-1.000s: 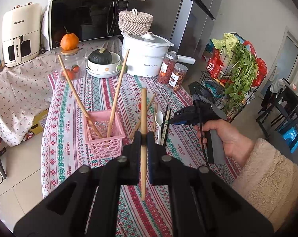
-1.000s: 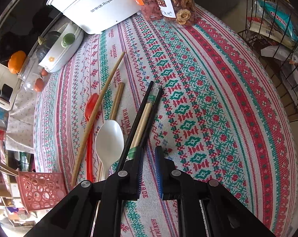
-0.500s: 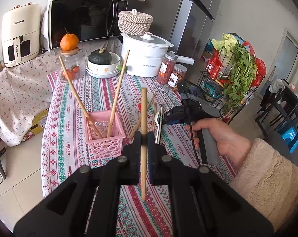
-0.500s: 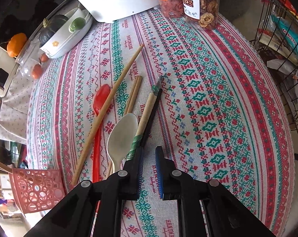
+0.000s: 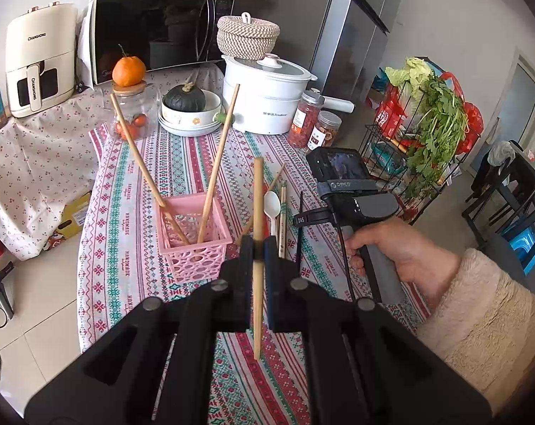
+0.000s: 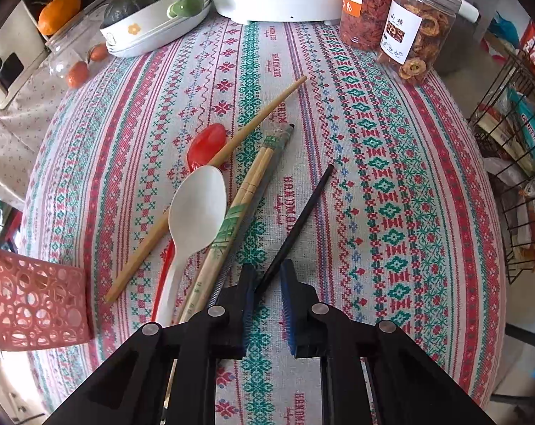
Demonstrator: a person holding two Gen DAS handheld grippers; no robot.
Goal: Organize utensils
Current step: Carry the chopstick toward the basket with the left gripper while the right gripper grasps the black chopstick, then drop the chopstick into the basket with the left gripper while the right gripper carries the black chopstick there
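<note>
A: What covers the tabletop (image 6: 391, 184)?
B: A striped cloth; cooker (image 5: 267, 95) and jars (image 6: 391, 10) at its far edge, fridge (image 5: 356, 28) behind.
A: The claws?
B: Left claw (image 5: 257, 248) is clamped on an upright chopstick (image 5: 257, 212) beside the basket (image 5: 196, 241). Right claw (image 6: 267, 290) pinches a black chopstick (image 6: 299, 219) by the spoons (image 6: 196, 205).

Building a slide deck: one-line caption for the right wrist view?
Right gripper grips a black chopstick above the patterned tablecloth, beside a white spoon.

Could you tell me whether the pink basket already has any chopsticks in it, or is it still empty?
Not empty: the pink basket holds two wooden chopsticks, their lower ends inside and their tops leaning apart above the rim.
</note>
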